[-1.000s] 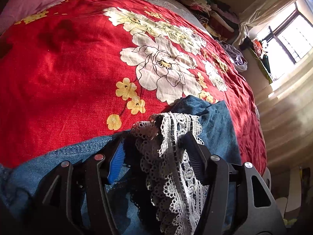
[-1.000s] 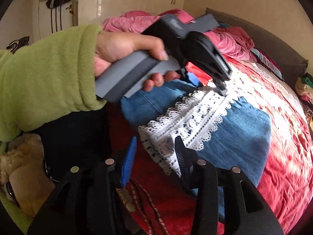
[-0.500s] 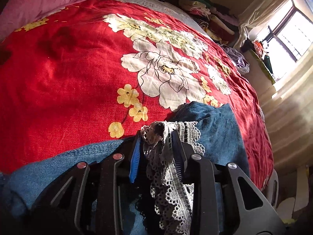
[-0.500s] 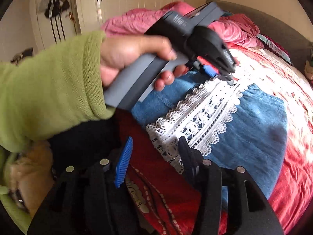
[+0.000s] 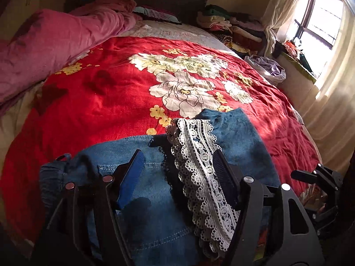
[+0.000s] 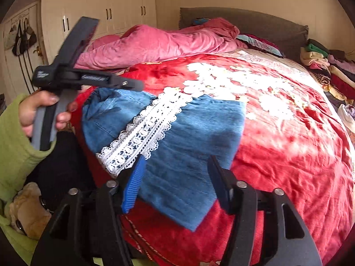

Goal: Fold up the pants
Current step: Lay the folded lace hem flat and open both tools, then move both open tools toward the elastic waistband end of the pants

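Observation:
Blue denim pants (image 6: 190, 137) with a white lace hem strip (image 6: 146, 130) lie folded on the red floral bedspread (image 6: 288, 155) near the bed's front edge. In the left wrist view the pants (image 5: 153, 201) and lace (image 5: 202, 177) lie below my left gripper (image 5: 177, 161), which is open and lifted clear of them. It shows raised at the left in the right wrist view (image 6: 131, 84). My right gripper (image 6: 175, 166) is open and empty above the pants' near corner.
A pink duvet (image 6: 155, 42) is bunched at the head of the bed. Stacked folded clothes (image 6: 328, 71) sit at the far right. Wardrobe doors (image 6: 106, 11) stand behind. A window with curtains (image 5: 321, 22) is on the right side.
My left gripper, which was shut on the lace hem half a second ago, has opened, released it and pulled back upward. The right gripper has shifted right over the pants.

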